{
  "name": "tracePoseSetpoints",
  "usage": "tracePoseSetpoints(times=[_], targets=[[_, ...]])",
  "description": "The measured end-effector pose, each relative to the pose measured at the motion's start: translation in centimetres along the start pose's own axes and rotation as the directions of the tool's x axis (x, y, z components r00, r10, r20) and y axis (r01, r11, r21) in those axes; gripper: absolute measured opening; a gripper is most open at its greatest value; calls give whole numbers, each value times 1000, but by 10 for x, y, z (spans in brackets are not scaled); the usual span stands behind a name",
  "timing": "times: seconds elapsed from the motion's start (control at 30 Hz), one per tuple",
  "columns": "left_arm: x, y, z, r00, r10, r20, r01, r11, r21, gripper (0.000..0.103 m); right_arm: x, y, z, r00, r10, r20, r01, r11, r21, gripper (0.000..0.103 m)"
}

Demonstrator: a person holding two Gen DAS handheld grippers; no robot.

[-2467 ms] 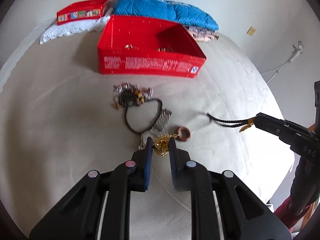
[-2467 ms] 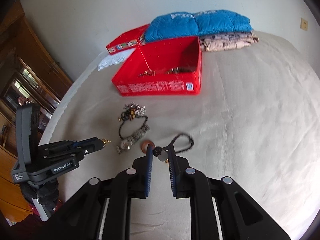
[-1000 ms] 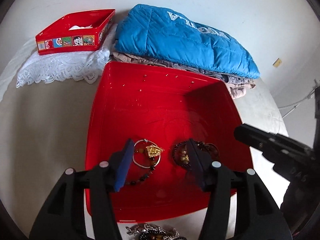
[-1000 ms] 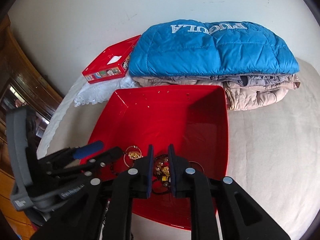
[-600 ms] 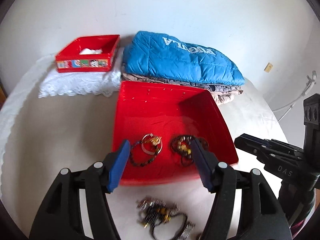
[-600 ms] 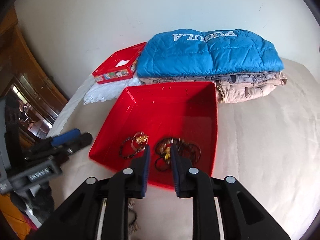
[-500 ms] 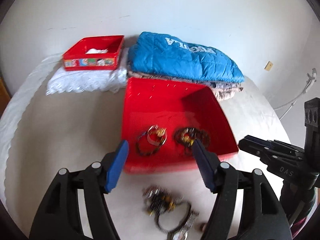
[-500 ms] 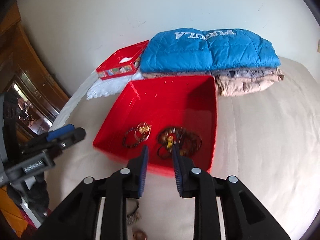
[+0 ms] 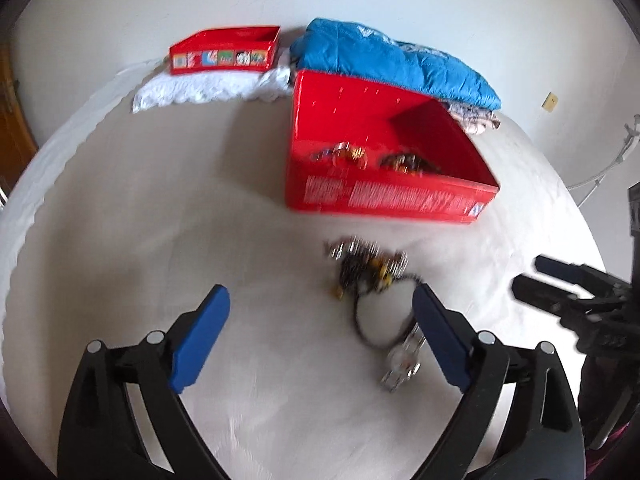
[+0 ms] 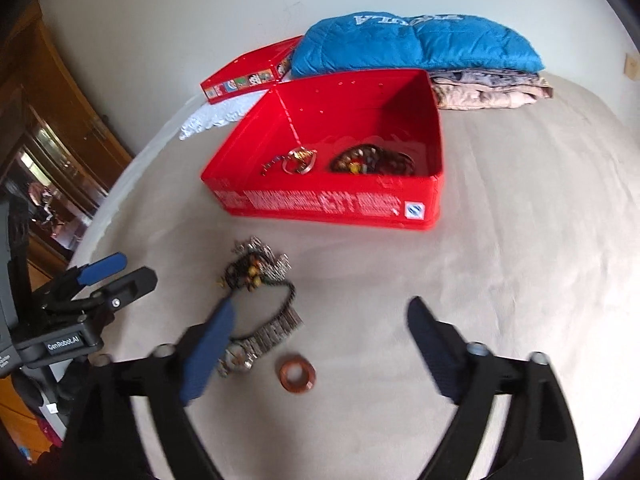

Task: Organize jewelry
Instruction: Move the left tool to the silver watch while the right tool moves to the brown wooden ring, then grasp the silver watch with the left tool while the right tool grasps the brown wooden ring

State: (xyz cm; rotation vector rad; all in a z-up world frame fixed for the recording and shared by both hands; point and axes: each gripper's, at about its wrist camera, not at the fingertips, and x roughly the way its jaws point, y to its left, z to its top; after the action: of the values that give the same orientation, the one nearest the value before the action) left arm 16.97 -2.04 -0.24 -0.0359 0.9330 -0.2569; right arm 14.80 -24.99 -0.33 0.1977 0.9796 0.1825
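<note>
A red box [image 9: 384,200] [image 10: 320,204] sits on the bed and holds a gold-pendant chain [image 10: 298,160] and a dark beaded piece [image 10: 368,162]. In front of it lies a pile of jewelry [image 9: 366,268] [image 10: 256,268], a silver watch [image 9: 402,358] [image 10: 260,340] and a brown ring [image 10: 297,373]. My left gripper [image 9: 320,304] is open and empty, above the bed just short of the pile. My right gripper [image 10: 320,316] is open and empty, above the watch and ring. Each gripper shows at the edge of the other's view.
A folded blue jacket [image 10: 416,44] on other folded clothes lies behind the box. A smaller red tin [image 9: 224,51] rests on white lace [image 9: 208,88] at the back left. A wooden cabinet [image 10: 60,128] stands left of the bed.
Both grippers have pulled back from the red box toward the loose pile. The right gripper's fingers have opened wide. The pieces carried earlier now lie in the box.
</note>
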Motion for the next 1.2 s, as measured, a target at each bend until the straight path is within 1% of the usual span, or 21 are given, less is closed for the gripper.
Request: tracePoseSetpoints(times=[0.07,0.13,0.2,0.27,0.3,0.43,0.57,0.6,0.63,0.67,0.73,0.8,0.93,1.0,1.2], targets=[[8,7,-15,1000,15,-14,-15,1000,-17,94,0,-6,-13,1000,-3,16,3,1000,24,99],[20,14,-31,999,17,-38,-18,999,-35,94,5,-12,-21,1000,2,8,-2,999,49,99],[30,19,-41,998,9,-60,-12,999,-47,94,13,-18,-28,999,-27,-18,28,997,65,99],[37,21,-45,997,19,-70,-22,999,-37,94,22,-22,-29,995,-85,-58,89,994,69,99],[36,19,-45,998,28,-64,-30,999,-28,94,25,-21,-29,994,-89,-69,94,993,65,99],[22,14,-45,999,44,13,-44,999,2,94,21,-13,-37,998,-11,-58,13,999,34,99],[23,16,-47,999,33,-7,-34,999,-8,94,24,-2,-45,997,12,-72,-13,1000,-6,99],[24,18,-47,999,31,-18,-31,999,-13,94,25,0,-46,997,13,-77,-14,1000,-9,95],[24,19,-48,999,35,-23,-35,999,-18,94,28,1,-46,996,11,-85,-12,1000,-9,85],[24,20,-48,999,43,-22,-44,999,-22,94,31,1,-47,995,7,-98,-8,1000,-9,81],[23,21,-47,998,66,-12,-66,998,-24,94,36,1,-47,993,4,-116,-5,1000,-8,69],[23,24,-47,997,73,-14,-73,997,-32,94,41,1,-48,991,24,-135,-24,1000,3,63],[28,26,-47,997,64,-38,-66,997,-44,94,40,4,-48,991,31,-127,-32,999,-7,57],[29,25,-46,997,59,-43,-60,997,-43,94,42,7,-49,991,35,-131,-37,999,-14,51],[30,19,-48,998,39,-52,-41,999,-27,94,48,22,-50,992,-6,-128,-3,998,-69,50]])
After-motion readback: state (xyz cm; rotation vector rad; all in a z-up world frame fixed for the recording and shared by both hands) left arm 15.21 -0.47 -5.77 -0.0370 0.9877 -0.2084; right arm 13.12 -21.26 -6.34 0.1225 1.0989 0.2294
